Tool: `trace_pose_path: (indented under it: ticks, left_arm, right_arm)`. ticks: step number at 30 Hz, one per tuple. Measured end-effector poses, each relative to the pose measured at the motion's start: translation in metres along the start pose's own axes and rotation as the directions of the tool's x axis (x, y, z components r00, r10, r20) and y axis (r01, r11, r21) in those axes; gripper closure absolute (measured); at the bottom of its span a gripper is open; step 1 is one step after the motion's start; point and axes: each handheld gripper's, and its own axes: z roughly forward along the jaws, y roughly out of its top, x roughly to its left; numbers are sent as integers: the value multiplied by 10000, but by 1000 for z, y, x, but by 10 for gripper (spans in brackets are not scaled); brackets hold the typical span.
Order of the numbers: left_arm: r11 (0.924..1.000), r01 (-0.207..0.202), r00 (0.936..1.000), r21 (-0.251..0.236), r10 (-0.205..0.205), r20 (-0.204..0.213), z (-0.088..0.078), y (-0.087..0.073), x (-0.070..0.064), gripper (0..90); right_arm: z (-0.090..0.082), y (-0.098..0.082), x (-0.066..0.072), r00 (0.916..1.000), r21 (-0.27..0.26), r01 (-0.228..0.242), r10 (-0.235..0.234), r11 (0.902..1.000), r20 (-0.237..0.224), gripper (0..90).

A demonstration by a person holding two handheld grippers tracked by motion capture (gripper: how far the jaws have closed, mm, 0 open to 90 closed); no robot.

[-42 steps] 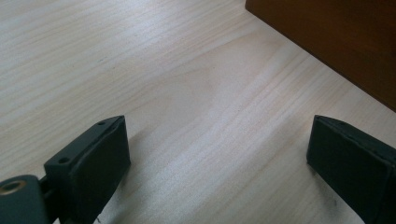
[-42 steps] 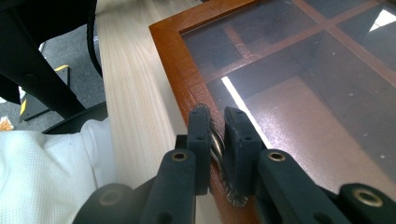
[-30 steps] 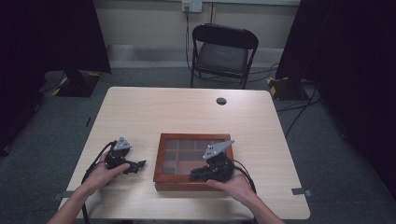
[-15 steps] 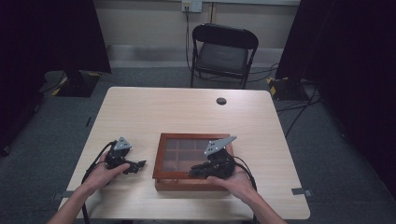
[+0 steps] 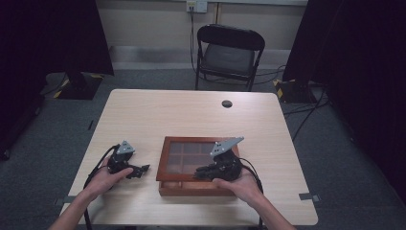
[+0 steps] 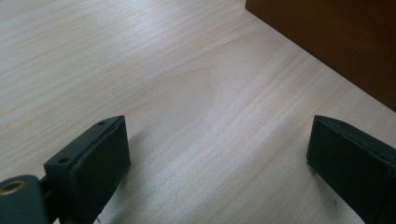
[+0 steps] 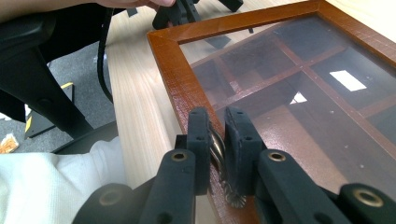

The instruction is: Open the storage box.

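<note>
A brown wooden box (image 5: pixel 191 140) with a glass lid over several compartments lies on the table's near half. My right gripper (image 5: pixel 197 173) lies over its front edge. In the right gripper view the right gripper (image 7: pixel 217 122) is shut on a small twisted metal handle (image 7: pixel 218 150) at the front of the lid frame (image 7: pixel 172 70). My left gripper (image 5: pixel 142 169) rests on the table just left of the box, pointing toward it. In the left gripper view the left gripper (image 6: pixel 217 154) stands open over bare wood, with the box's side wall (image 6: pixel 327 42) a little ahead.
A small black round disc (image 5: pixel 227 103) lies near the table's far edge. A black folding chair (image 5: pixel 230 52) stands behind the table. The table's front edge (image 5: pixel 191 224) is close under both forearms. Cables trail from both grippers.
The right gripper's grey plate has risen very slightly while the jaws stay shut on the handle. The left gripper has not moved.
</note>
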Motion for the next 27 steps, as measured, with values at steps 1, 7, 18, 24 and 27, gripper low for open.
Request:
trace_pose_path:
  ticks: [1, 7, 18, 24, 27]
  left_arm:
    - [10000, 2, 10000, -2, -2, 2, 0, 0, 0, 52]
    - [10000, -2, 10000, 0, 2, 2, 0, 0, 0, 52]
    - [10000, -2, 10000, 0, 2, 1, 0, 0, 0, 51]
    - [10000, -3, 10000, 2, 3, 4, 0, 0, 0, 52]
    - [10000, -5, 10000, 0, 5, -1, 0, 0, 0, 52]
  right_arm:
    - [0, 0, 0, 10000, -28, 21, -21, 10000, 2, 812]
    - [-4, 4, -1, 10000, -174, -45, 45, 9998, 8, 811]
    - [-9, 10, -1, 10000, -320, -33, 34, 9995, 42, 811]
    - [-11, 12, -1, 10000, -395, -27, 30, 9992, 80, 811]
    - [-12, 14, -1, 9999, -442, -27, 33, 9990, 121, 811]
